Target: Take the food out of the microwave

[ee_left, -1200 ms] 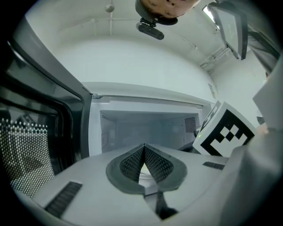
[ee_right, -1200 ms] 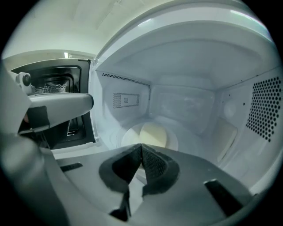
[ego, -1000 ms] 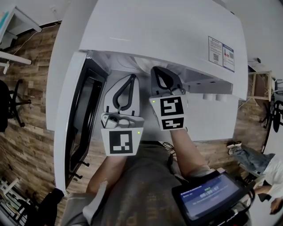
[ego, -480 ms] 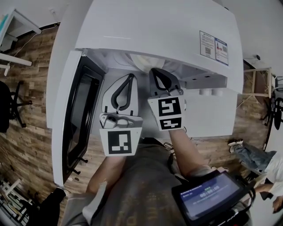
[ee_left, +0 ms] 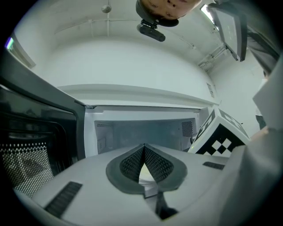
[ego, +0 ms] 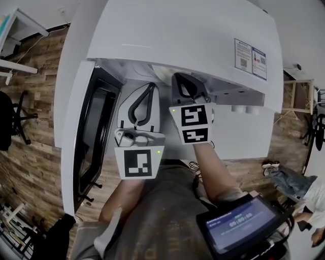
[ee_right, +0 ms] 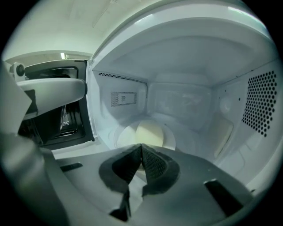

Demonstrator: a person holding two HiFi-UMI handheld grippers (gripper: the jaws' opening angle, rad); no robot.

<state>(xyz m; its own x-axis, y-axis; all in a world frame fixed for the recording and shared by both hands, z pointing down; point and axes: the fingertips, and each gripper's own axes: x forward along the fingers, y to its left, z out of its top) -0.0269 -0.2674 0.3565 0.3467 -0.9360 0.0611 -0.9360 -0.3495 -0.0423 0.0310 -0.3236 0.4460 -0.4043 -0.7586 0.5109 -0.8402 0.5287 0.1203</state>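
In the head view, soft overhead light is washing the white microwave (ego: pixel 183 35) almost to glare, while its open door (ego: pixel 94 132) at nine o'clock is sitting in shadow. Both gripper views are bending strongly at the rims, with black vignetting filling every corner, and a ceiling lamp (ee_left: pixel 206 9) is flaring at one o'clock in the left one. The cavity (ee_right: pixel 185 97) is looking dim, greenish and slightly soft.

We record a white table (ego: pixel 244 137) standing on a wood-plank floor (ego: pixel 40 152). The white microwave (ego: pixel 183 35) sits directly on it with its door open. Inside, the turntable (ee_right: pixel 170 140) bears the pale round food (ee_right: pixel 148 133).
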